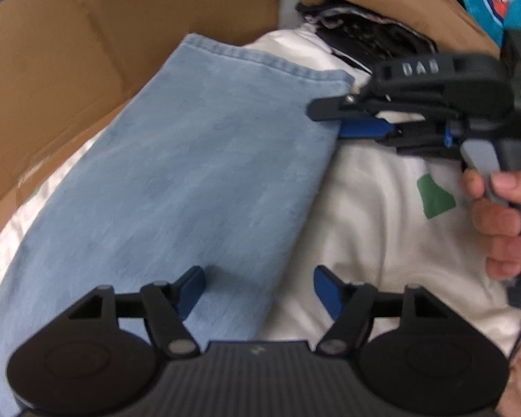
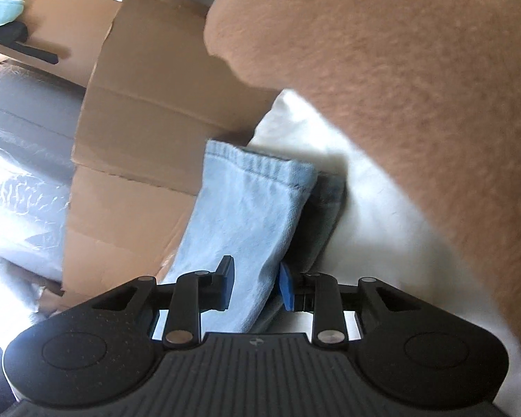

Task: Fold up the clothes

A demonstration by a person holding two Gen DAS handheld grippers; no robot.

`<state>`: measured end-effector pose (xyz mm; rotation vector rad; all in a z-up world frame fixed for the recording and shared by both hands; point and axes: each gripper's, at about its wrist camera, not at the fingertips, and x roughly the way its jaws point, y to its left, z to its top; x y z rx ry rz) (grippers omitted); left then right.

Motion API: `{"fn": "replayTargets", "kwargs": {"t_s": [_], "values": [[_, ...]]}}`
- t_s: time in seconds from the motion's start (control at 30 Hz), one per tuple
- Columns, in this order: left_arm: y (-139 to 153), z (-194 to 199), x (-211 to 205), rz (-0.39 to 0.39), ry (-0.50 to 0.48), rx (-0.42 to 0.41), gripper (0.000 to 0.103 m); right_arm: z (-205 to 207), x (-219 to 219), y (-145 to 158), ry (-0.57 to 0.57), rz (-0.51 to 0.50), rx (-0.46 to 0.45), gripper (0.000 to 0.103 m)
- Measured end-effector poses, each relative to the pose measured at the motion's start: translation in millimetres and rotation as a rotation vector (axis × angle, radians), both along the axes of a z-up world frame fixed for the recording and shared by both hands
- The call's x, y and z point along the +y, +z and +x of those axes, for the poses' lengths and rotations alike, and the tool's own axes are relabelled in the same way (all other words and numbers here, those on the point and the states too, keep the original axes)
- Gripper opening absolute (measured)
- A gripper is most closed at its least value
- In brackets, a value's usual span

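Pale blue jeans (image 1: 177, 180) lie across a white garment (image 1: 382, 243) beside a cardboard box (image 1: 69, 69); the left gripper (image 1: 258, 293) hovers wide open over them; the right gripper (image 2: 255, 286) straddles the leg's edge, pads apart.

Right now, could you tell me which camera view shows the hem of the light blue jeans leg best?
The left wrist view: the jeans leg lies broadly visible, its hem uncovered. The right wrist view shows a narrower stretch running between the right gripper jaws.
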<state>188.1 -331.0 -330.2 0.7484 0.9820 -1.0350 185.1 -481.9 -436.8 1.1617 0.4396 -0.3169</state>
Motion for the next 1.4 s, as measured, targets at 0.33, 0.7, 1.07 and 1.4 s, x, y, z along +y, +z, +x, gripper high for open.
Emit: {"fn": "replayTargets", "kwargs": {"t_s": [0.33, 0.7, 1.07, 1.4], "values": [[15, 9, 2, -0.080, 0.034, -0.068, 0.041, 17, -3, 12, 0.075, -0.029, -0.044, 0.038], [19, 15, 1, -0.109, 0.026, -0.006, 0.006, -6, 22, -6, 0.182, 0.055, 0.026, 0.057], [-12, -6, -8, -0.061, -0.029, 0.013, 0.015, -33, 22, 2, 0.170, 0.014, 0.056, 0.058], [18, -1, 18, -0.084, 0.028, 0.056, 0.052, -31, 33, 20, 0.217, -0.063, 0.072, 0.059]]}}
